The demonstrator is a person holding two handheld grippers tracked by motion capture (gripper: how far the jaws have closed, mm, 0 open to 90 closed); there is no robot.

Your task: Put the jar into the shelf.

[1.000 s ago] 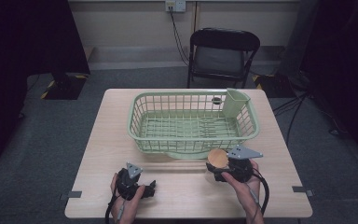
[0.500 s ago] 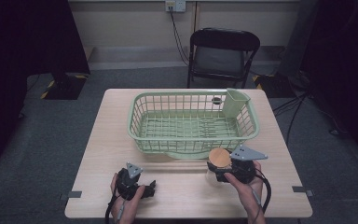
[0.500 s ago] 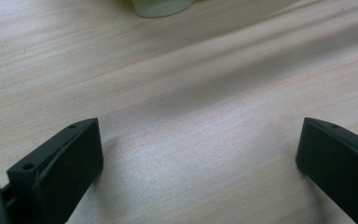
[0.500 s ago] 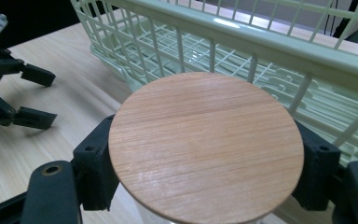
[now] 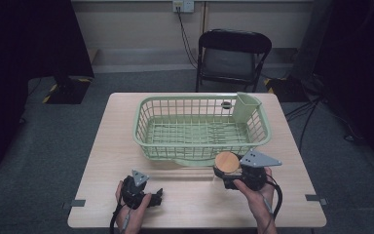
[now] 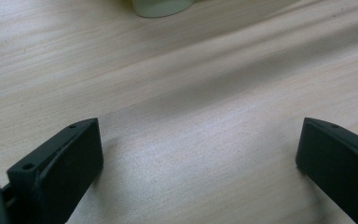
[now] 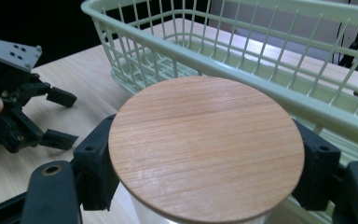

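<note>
1. Jar with round wooden lid sat clamped between the jaws of our right gripper, at the near-right of the worktop, just beside the front wall of the green basket. Glass body showed faintly below the lid in the right gripper view.
2. We couldn't tell whether the jar's base was touching the worktop or just off it.
3. Left gripper rested low on the worktop at near-left, jaws wide apart w/ nothing between them; bare wood filled the gap in the left gripper view.
4. Step in hand, as we judged it: jar gripped, abt to go into the basket.
5. Next move, we reckoned, called for lifting the jar clear over the near rim, keeping it upright, then lowering onto the basket floor before releasing.
6. Basket interior looked empty; a side cup sat at its far-right corner.
</note>
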